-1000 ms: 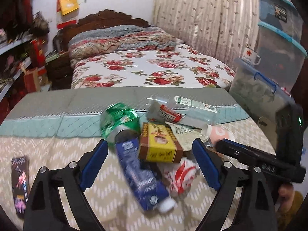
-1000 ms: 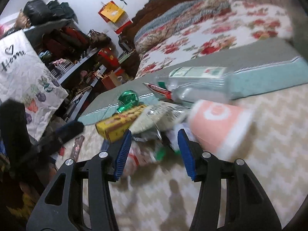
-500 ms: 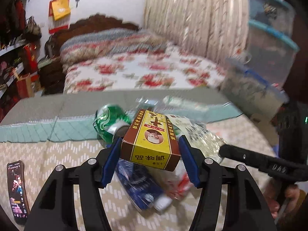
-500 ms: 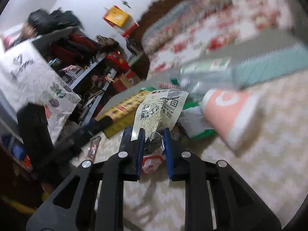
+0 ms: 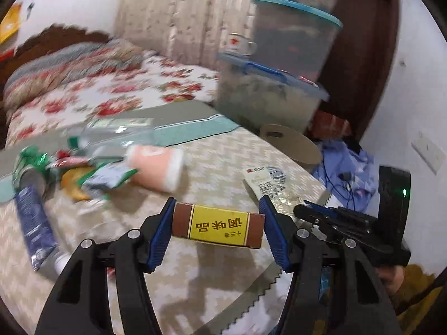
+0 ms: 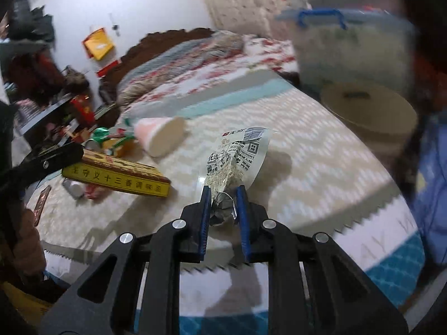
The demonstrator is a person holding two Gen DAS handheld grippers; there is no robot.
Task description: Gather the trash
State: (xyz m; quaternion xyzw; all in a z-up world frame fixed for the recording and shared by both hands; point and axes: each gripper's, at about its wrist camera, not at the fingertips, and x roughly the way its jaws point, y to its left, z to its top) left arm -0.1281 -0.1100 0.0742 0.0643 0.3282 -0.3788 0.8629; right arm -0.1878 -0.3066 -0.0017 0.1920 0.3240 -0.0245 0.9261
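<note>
Trash: one box [image 5: 218,227] in left tool [image 5: 216,230], one wrapper [image 6: 237,156] in right tool [image 6: 222,195].

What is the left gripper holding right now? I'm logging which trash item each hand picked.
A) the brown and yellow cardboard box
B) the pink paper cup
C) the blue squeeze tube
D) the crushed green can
A: in the left wrist view the brown and yellow cardboard box sits clamped between the blue pads of the left gripper, lifted above the patterned tablecloth.
</note>
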